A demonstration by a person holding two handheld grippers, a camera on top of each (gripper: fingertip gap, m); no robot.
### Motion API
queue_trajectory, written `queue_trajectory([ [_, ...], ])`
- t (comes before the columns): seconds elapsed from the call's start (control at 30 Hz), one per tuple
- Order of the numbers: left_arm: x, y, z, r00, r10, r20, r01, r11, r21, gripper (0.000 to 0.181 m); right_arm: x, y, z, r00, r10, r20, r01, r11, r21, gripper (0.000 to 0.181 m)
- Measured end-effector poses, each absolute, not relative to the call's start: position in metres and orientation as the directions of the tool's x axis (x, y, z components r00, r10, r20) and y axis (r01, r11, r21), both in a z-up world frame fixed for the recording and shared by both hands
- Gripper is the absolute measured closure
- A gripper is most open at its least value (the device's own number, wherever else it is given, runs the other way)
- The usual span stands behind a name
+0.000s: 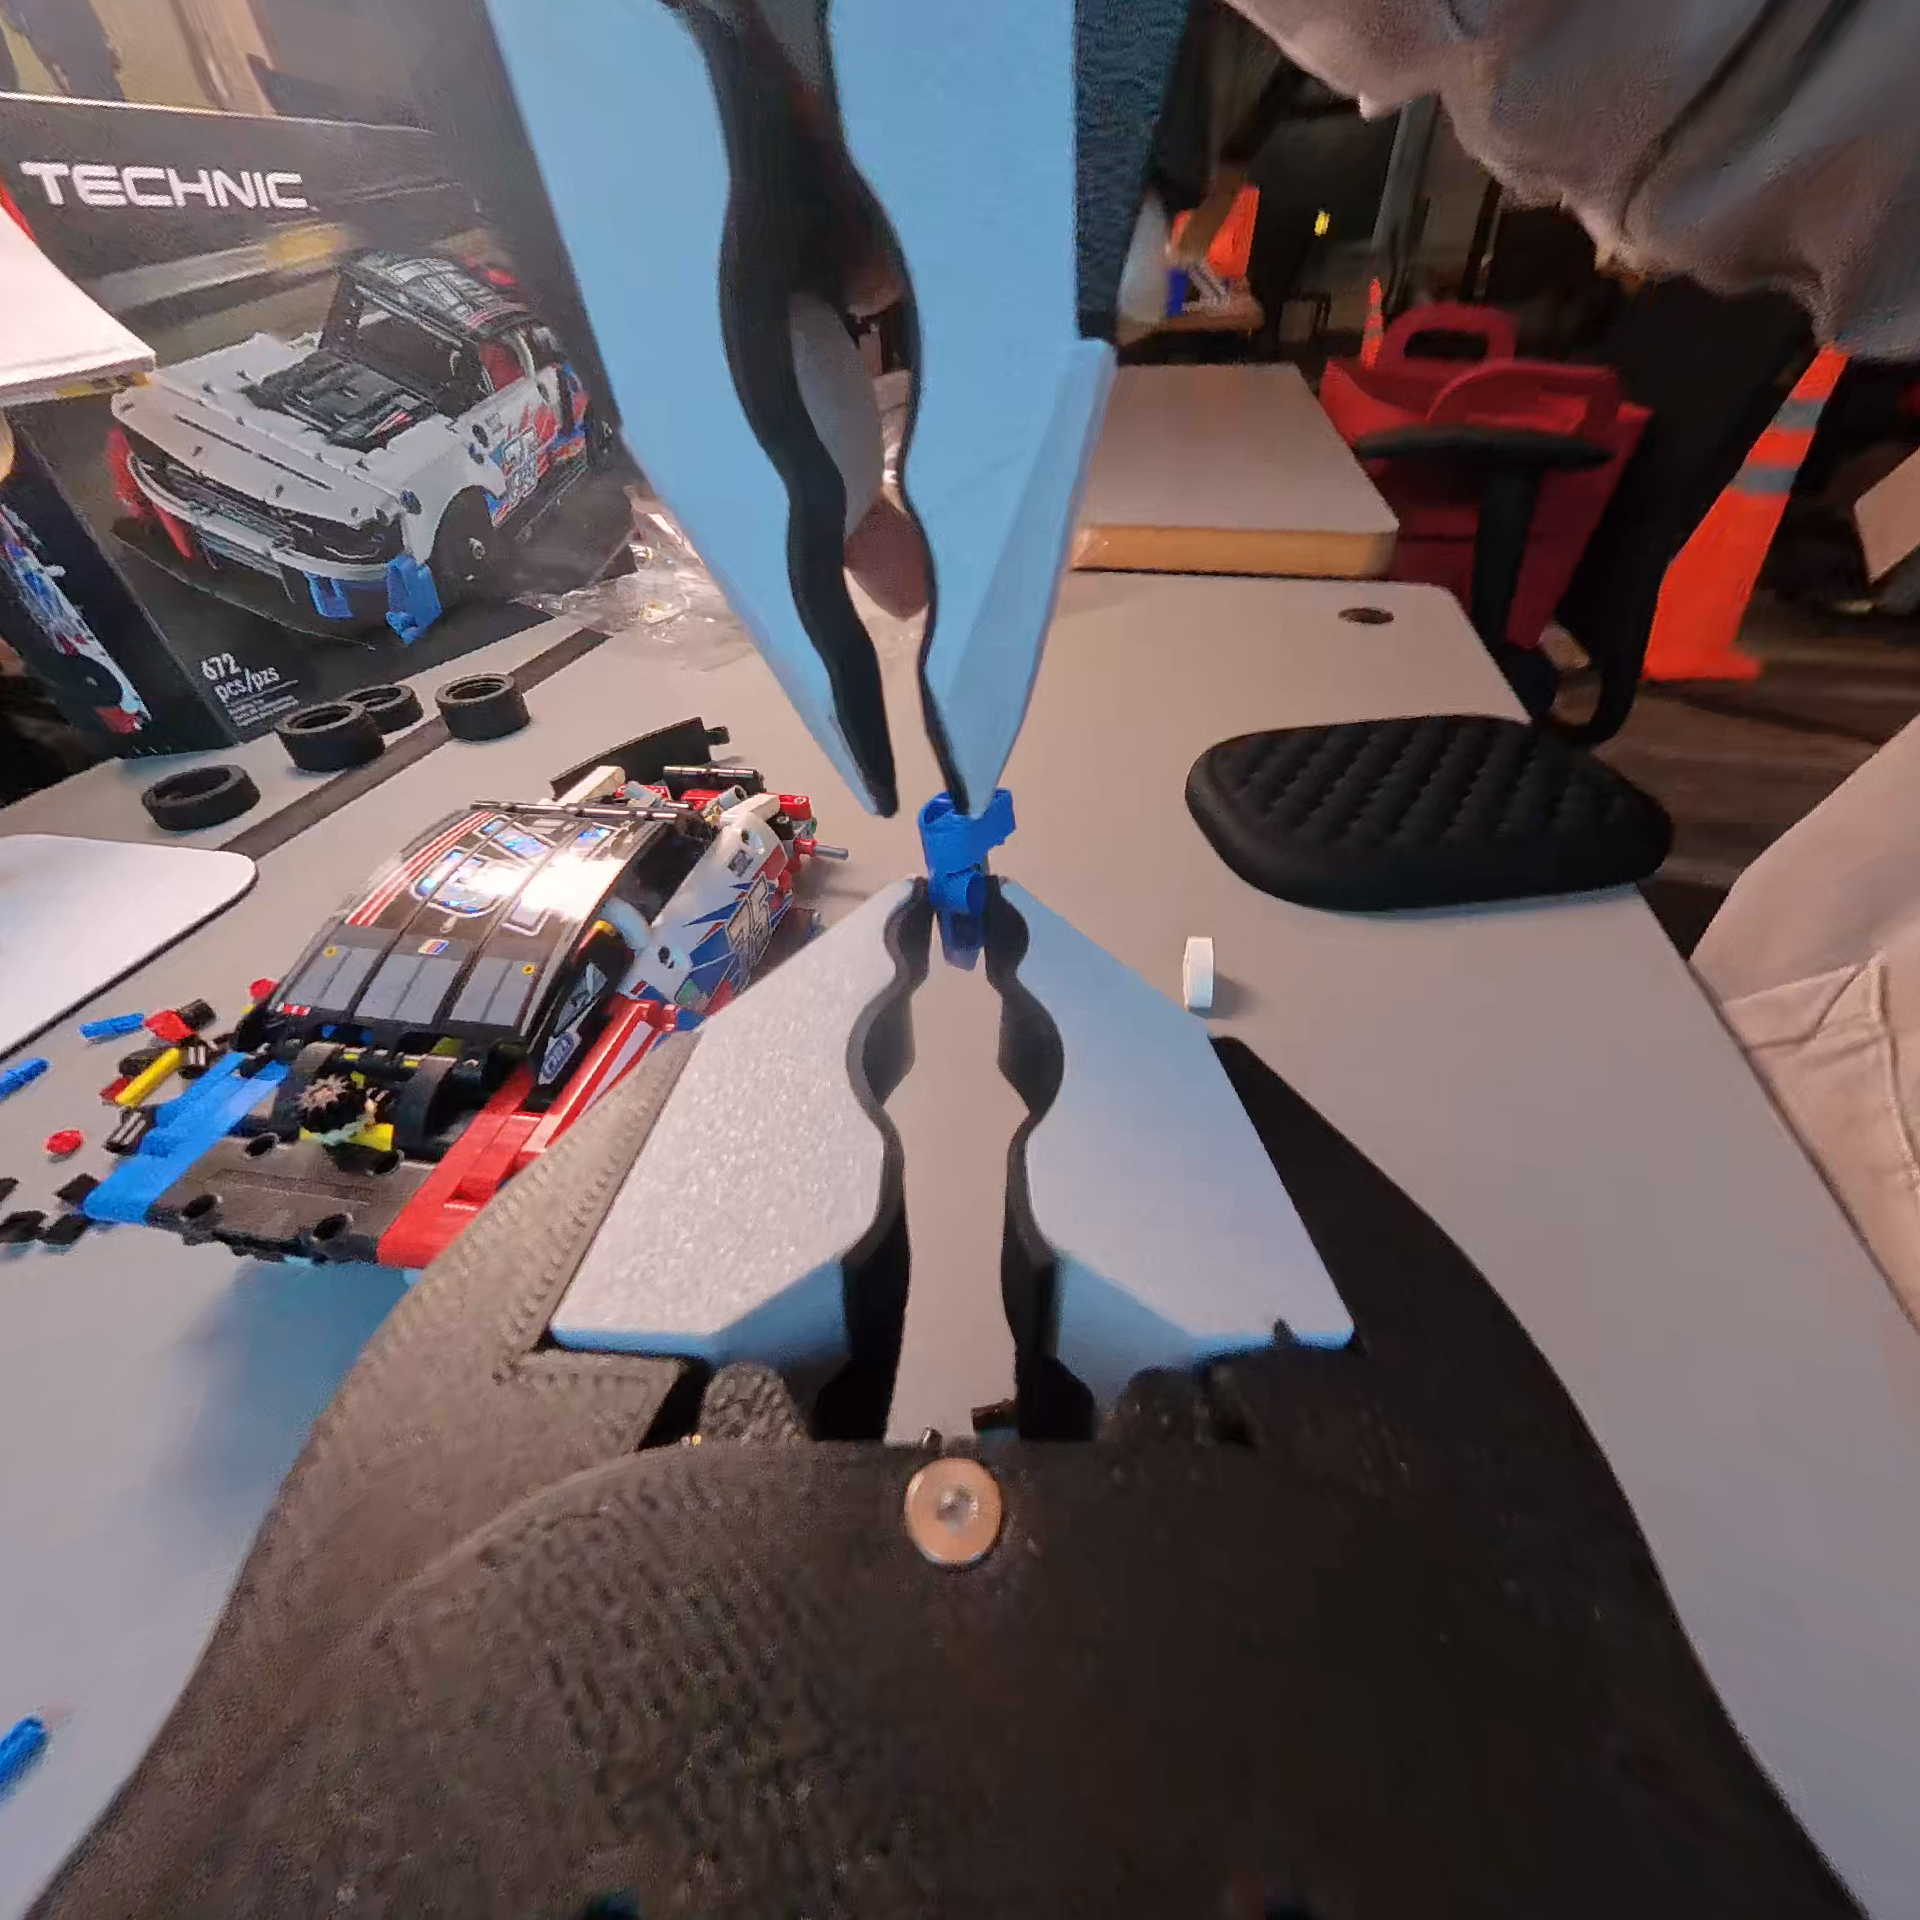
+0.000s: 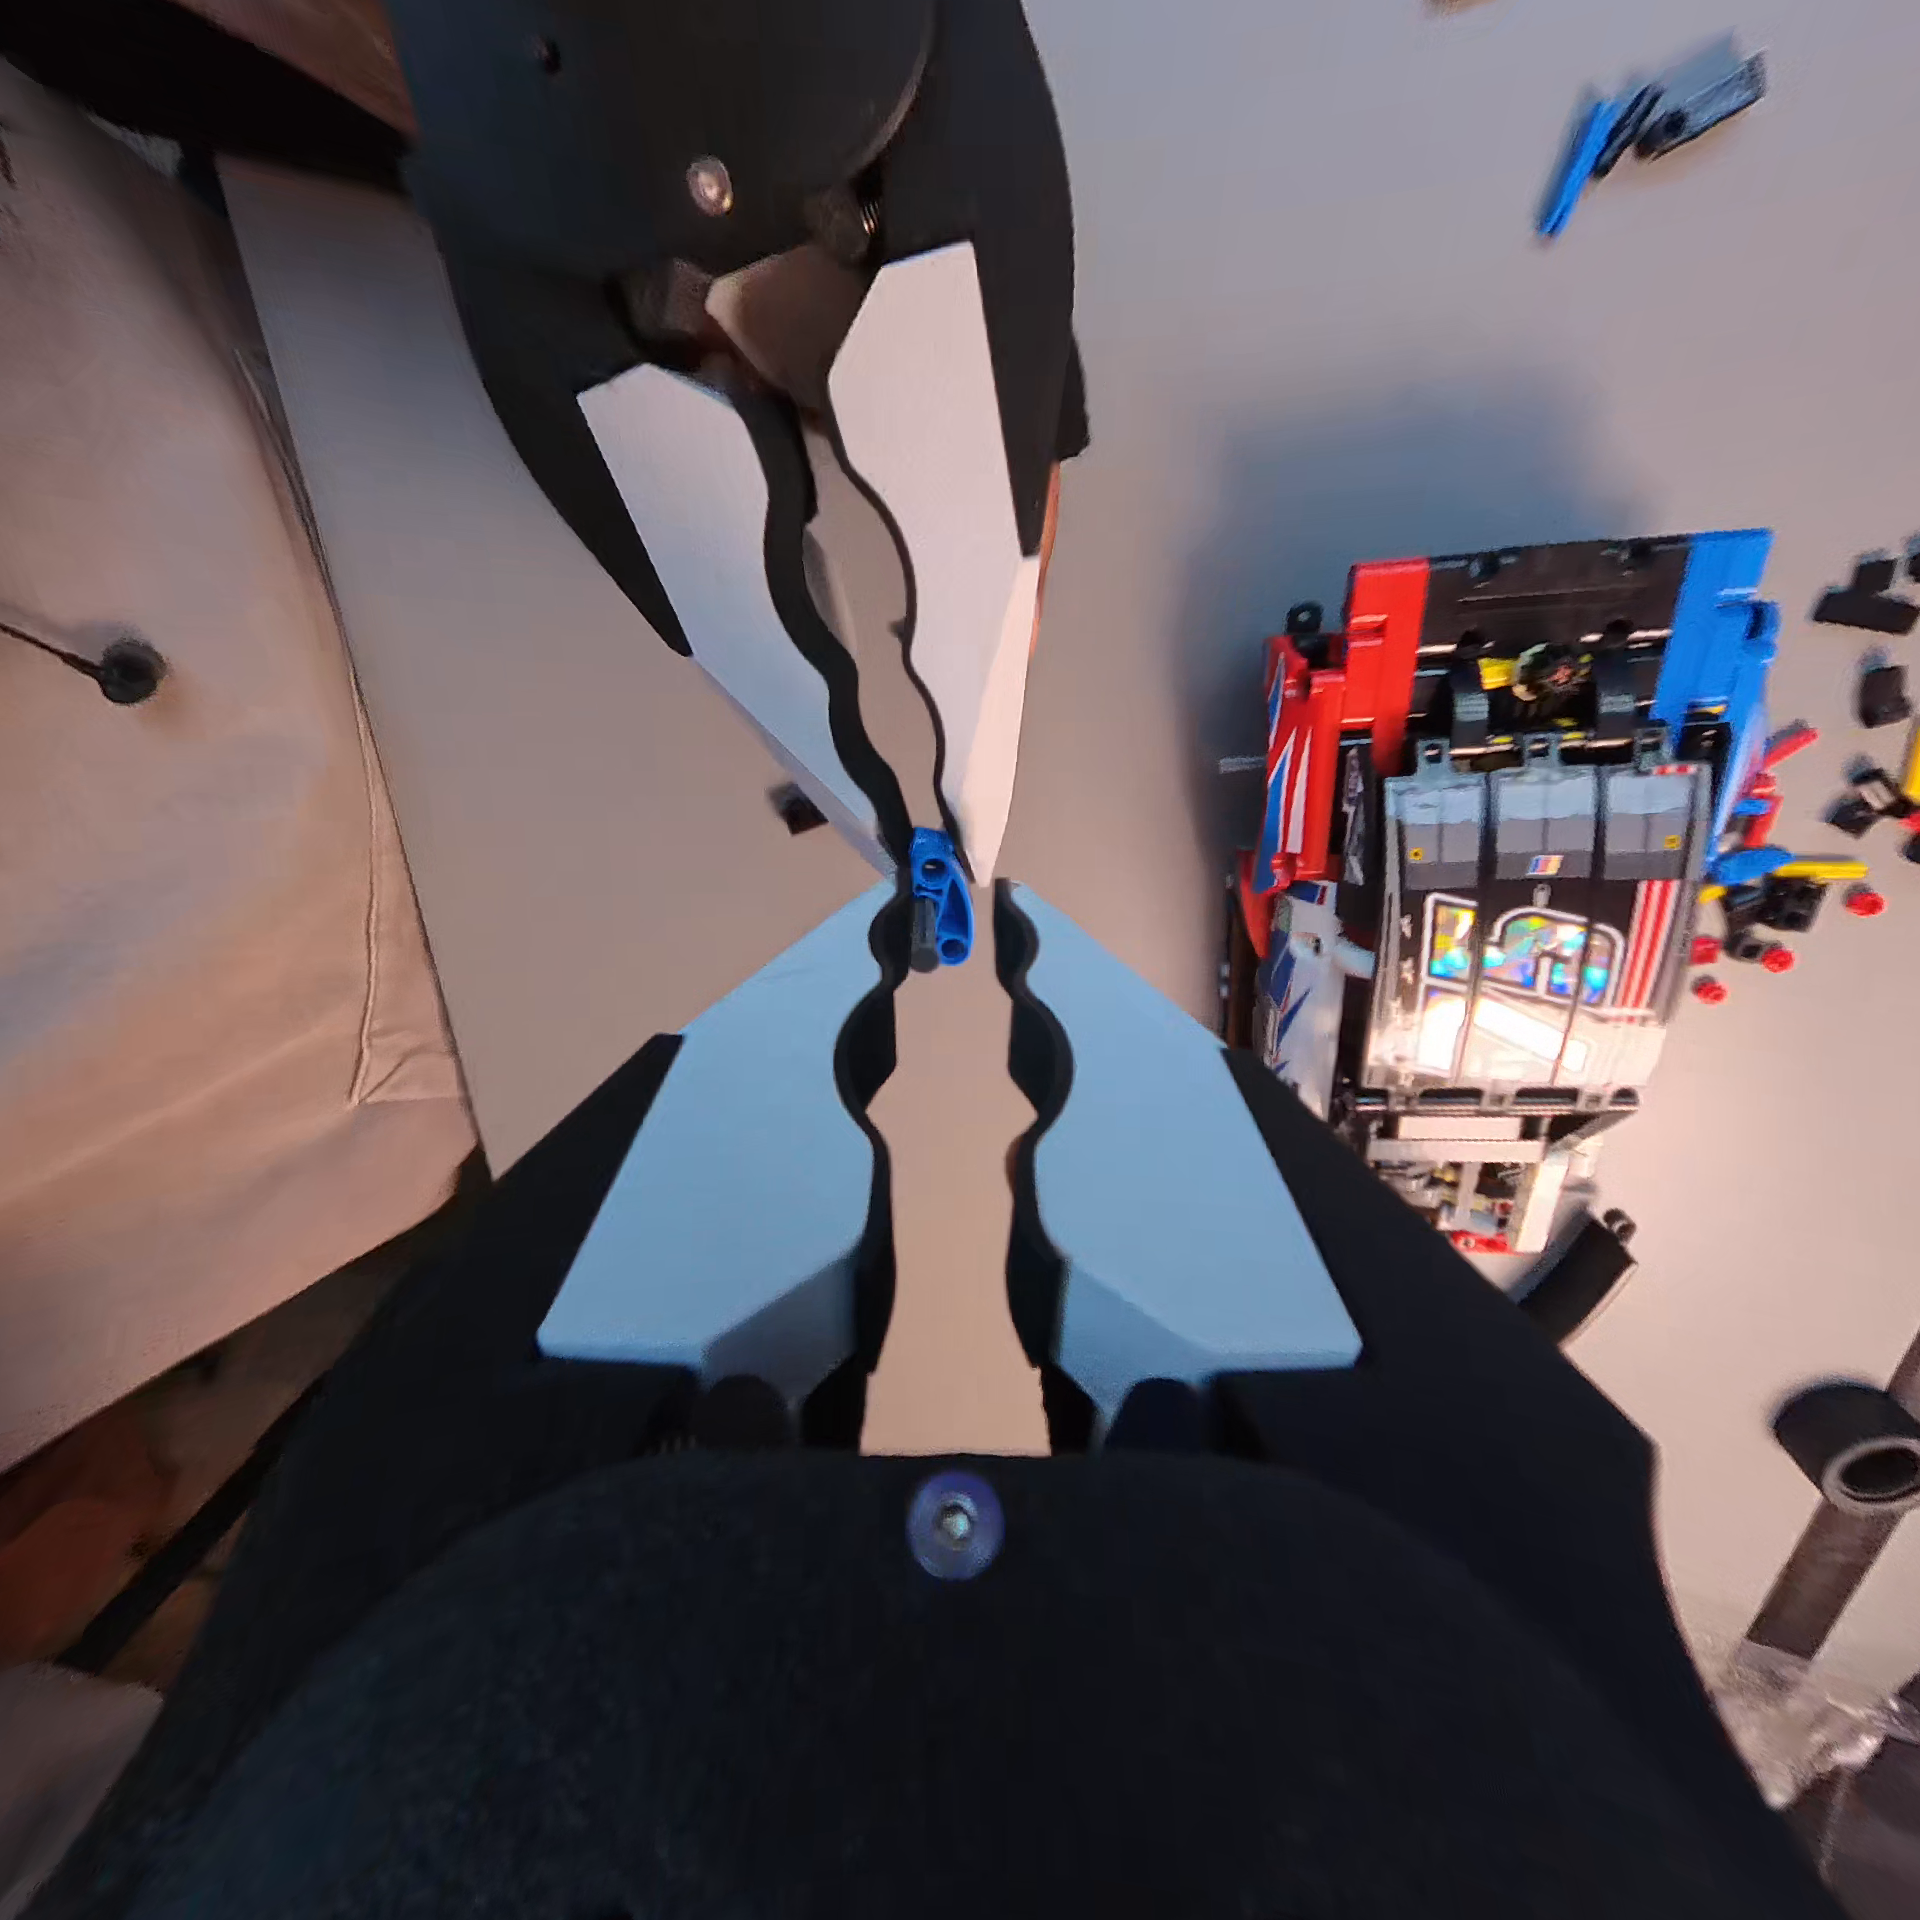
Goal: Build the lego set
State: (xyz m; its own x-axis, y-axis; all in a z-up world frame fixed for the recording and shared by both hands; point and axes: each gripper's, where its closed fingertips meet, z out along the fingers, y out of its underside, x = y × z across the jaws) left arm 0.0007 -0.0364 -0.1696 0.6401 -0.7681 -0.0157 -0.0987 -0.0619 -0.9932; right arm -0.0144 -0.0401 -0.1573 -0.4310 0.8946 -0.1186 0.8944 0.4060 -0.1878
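A small blue connector (image 1: 964, 842) with a black pin (image 2: 921, 935) in it is held in the air between my two grippers. My left gripper (image 1: 958, 891) is shut on its lower part. My right gripper (image 2: 943, 896) meets it from the other side, jaws nearly closed on the same piece. In the left wrist view the right gripper (image 1: 930, 810) comes down from above. The partly built race car (image 1: 499, 966) lies on the grey table (image 1: 1351, 1143), to the left, and also shows in the right wrist view (image 2: 1486, 914).
The set's box (image 1: 312, 416) stands at the back left, with black tyres (image 1: 332, 732) in front of it. Loose small pieces (image 1: 145, 1049) lie beside the car. A white piece (image 1: 1198, 971) lies to the right. A black chair seat (image 1: 1423, 810) sits past the table edge. Less than 4 cm separates the two grippers' tips.
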Motion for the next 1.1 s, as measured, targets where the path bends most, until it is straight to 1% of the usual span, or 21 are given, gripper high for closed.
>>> queue_trajectory([
  [0.03, -0.002, -0.035, -0.166, 0.639, -0.769, 0.026, -0.057, -0.080, -0.995, 0.174, -0.020, -0.039, -0.150, -0.430, 0.897, -0.102, 0.884, 0.395, -0.252, 0.162],
  [0.13, -0.010, -0.032, -0.160, 0.639, -0.761, 0.107, 0.028, -0.116, -0.993, 0.174, -0.035, -0.034, -0.121, -0.458, 0.889, 0.005, 0.772, 0.401, -0.493, 0.159],
  [0.2, -0.014, -0.031, -0.159, 0.639, -0.756, 0.140, 0.059, -0.134, -0.989, 0.174, -0.032, -0.034, -0.111, -0.502, 0.858, 0.113, 0.656, 0.462, -0.597, 0.157],
  [0.23, -0.015, -0.030, -0.158, 0.637, -0.755, 0.155, 0.073, -0.141, -0.987, 0.174, -0.029, -0.032, -0.111, -0.511, 0.841, 0.178, 0.603, 0.499, -0.623, 0.155],
  [0.3, -0.016, -0.029, -0.158, 0.630, -0.754, 0.187, 0.099, -0.161, -0.982, 0.174, -0.022, -0.028, -0.120, -0.515, 0.798, 0.312, 0.510, 0.578, -0.637, 0.155],
  [0.4, -0.016, -0.029, -0.159, 0.612, -0.757, 0.229, 0.132, -0.188, -0.973, 0.174, -0.019, -0.025, -0.135, -0.461, 0.737, 0.495, 0.398, 0.670, -0.627, 0.154],
  [0.47, -0.015, -0.030, -0.158, 0.605, -0.759, 0.242, 0.143, -0.195, -0.970, 0.174, -0.020, -0.026, -0.140, -0.412, 0.722, 0.556, 0.342, 0.688, -0.640, 0.157],
  [0.53, -0.014, -0.030, -0.157, 0.600, -0.762, 0.243, 0.147, -0.194, -0.970, 0.174, -0.021, -0.024, -0.148, -0.380, 0.725, 0.575, 0.328, 0.686, -0.649, 0.163],
  [0.6, -0.014, -0.030, -0.159, 0.617, -0.757, 0.215, 0.120, -0.180, -0.976, 0.174, -0.022, -0.027, -0.150, -0.367, 0.749, 0.551, 0.303, 0.656, -0.691, 0.169],
  [0.67, -0.014, -0.030, -0.159, 0.628, -0.754, 0.195, 0.104, -0.167, -0.980, 0.174, -0.021, -0.030, -0.156, -0.376, 0.781, 0.498, 0.306, 0.612, -0.729, 0.163],
  [0.73, -0.012, -0.031, -0.158, 0.632, -0.755, 0.175, 0.090, -0.152, -0.984, 0.174, -0.020, -0.031, -0.158, -0.380, 0.817, 0.434, 0.317, 0.556, -0.768, 0.161],
  [0.8, -0.010, -0.033, -0.157, 0.640, -0.757, 0.132, 0.067, -0.116, -0.991, 0.174, -0.018, -0.033, -0.159, -0.389, 0.855, 0.342, 0.319, 0.474, -0.821, 0.164],
  [0.87, -0.009, -0.035, -0.153, 0.639, -0.762, 0.105, 0.060, -0.087, -0.994, 0.174, -0.015, -0.037, -0.158, -0.408, 0.883, 0.231, 0.319, 0.375, -0.870, 0.172],
  [1.0, -0.005, -0.041, -0.147, 0.613, -0.787, 0.074, 0.064, -0.044, -0.997, 0.173, -0.011, -0.043, -0.151, -0.434, 0.899, 0.059, 0.291, 0.202, -0.935, 0.175],
  [1.03, -0.003, -0.045, -0.144, 0.592, -0.802, 0.078, 0.080, -0.037, -0.996, 0.172, -0.010, -0.045, -0.148, -0.443, 0.896, 0.009, 0.284, 0.150, -0.947, 0.176],
  [1.1, -0.002, -0.050, -0.141, 0.544, -0.833, 0.105, 0.114, -0.051, -0.992, 0.158, -0.009, -0.043, -0.142, -0.443, 0.895, -0.060, 0.267, 0.068, -0.961, 0.176],
])
